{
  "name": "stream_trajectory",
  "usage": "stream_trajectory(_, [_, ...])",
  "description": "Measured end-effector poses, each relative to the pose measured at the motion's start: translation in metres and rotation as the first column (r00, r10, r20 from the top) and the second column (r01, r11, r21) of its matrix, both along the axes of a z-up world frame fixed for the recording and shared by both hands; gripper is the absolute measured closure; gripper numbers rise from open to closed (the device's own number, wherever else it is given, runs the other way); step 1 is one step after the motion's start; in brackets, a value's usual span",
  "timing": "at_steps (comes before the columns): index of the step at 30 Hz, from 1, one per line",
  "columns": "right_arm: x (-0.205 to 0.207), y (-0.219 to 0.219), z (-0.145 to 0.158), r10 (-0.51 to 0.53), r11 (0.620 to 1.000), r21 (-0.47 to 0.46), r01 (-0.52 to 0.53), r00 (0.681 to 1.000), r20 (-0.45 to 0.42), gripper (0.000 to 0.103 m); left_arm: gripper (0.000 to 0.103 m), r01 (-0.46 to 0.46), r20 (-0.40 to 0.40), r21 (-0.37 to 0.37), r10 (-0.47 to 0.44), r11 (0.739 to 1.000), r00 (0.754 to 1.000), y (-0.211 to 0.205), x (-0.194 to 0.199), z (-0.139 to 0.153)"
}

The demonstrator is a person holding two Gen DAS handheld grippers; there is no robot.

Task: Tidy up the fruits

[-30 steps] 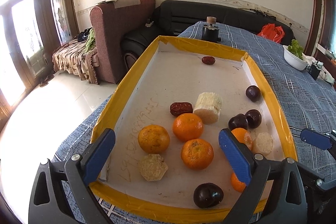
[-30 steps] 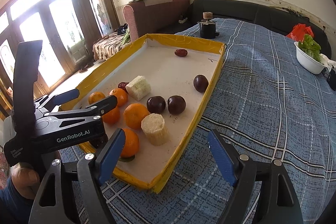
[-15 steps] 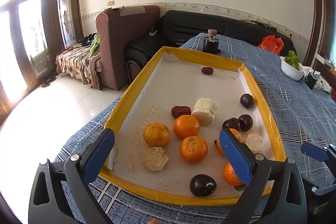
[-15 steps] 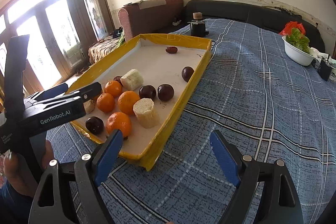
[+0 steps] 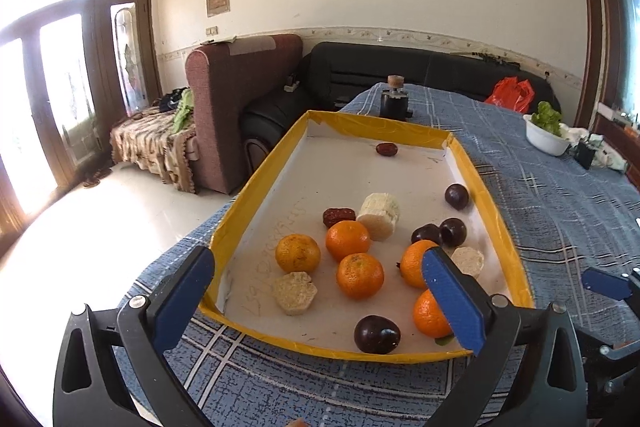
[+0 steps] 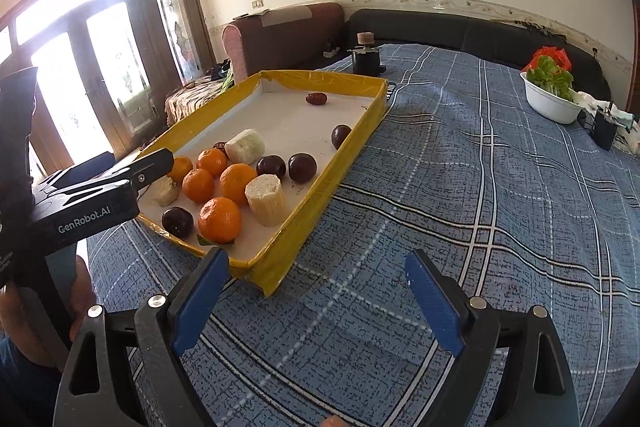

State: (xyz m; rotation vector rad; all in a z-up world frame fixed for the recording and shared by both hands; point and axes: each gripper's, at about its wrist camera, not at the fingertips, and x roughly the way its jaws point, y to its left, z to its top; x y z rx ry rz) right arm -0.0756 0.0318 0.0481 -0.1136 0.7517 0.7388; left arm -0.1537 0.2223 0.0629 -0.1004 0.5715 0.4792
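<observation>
A yellow-rimmed white tray point(image 5: 256, 183) point(image 6: 344, 167) lies on the blue plaid tablecloth. Inside it are several oranges point(image 5: 359, 275) point(image 6: 219, 219), dark plums point(image 5: 376, 333) point(image 6: 302, 167), pale corn-cob pieces point(image 5: 378, 209) point(image 6: 267, 199) and two red dates point(image 5: 386, 149) point(image 6: 316, 99). My left gripper point(image 5: 320, 303) hangs open above the tray's near end, nothing between its fingers. My right gripper point(image 6: 316, 303) hovers over bare cloth off the tray's near right corner, its jaws opening and empty. The left gripper's body point(image 6: 84, 199) shows in the right wrist view, with a hand point(image 6: 44, 311) under it.
A white bowl of greens point(image 6: 550, 97) point(image 5: 546, 131) and a small black device point(image 6: 604, 129) stand at the far right. A dark jar with a cork lid point(image 5: 395, 99) point(image 6: 365, 55) sits behind the tray. Sofas and glass doors lie beyond.
Both grippers have drawn back from the tray, which now looks smaller and farther. The right gripper's fingers stand wider apart. The fruit has not moved.
</observation>
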Motion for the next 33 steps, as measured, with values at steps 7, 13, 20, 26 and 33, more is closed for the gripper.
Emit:
stream_trajectory(7, [-0.005,-0.001,0.001,0.003,1.000,0.001,-0.003,1.000,0.020,0.009,0.000,-0.030,0.029,0.043,0.029,0.999,0.999,-0.007,-0.010,0.008])
stream_trajectory(13, [-0.015,-0.003,0.005,0.007,1.000,0.000,-0.007,0.998,0.062,0.008,0.000,-0.026,-0.005,0.117,0.027,0.993,1.000,-0.026,-0.016,0.008])
stream_trajectory(20, [-0.027,-0.008,0.009,0.012,1.000,0.006,-0.012,0.993,0.114,0.002,0.000,-0.003,0.000,0.125,0.003,0.992,1.000,-0.042,-0.026,0.007])
stream_trajectory(26, [-0.025,-0.009,0.010,0.005,1.000,0.011,-0.007,0.993,0.114,0.000,0.000,-0.009,-0.006,0.123,0.010,0.992,1.000,-0.042,-0.024,0.005])
stream_trajectory(33, [-0.023,-0.010,0.009,-0.003,1.000,0.007,0.002,0.994,0.105,0.000,0.000,-0.014,-0.011,0.113,0.016,0.994,1.000,-0.039,-0.022,0.002])
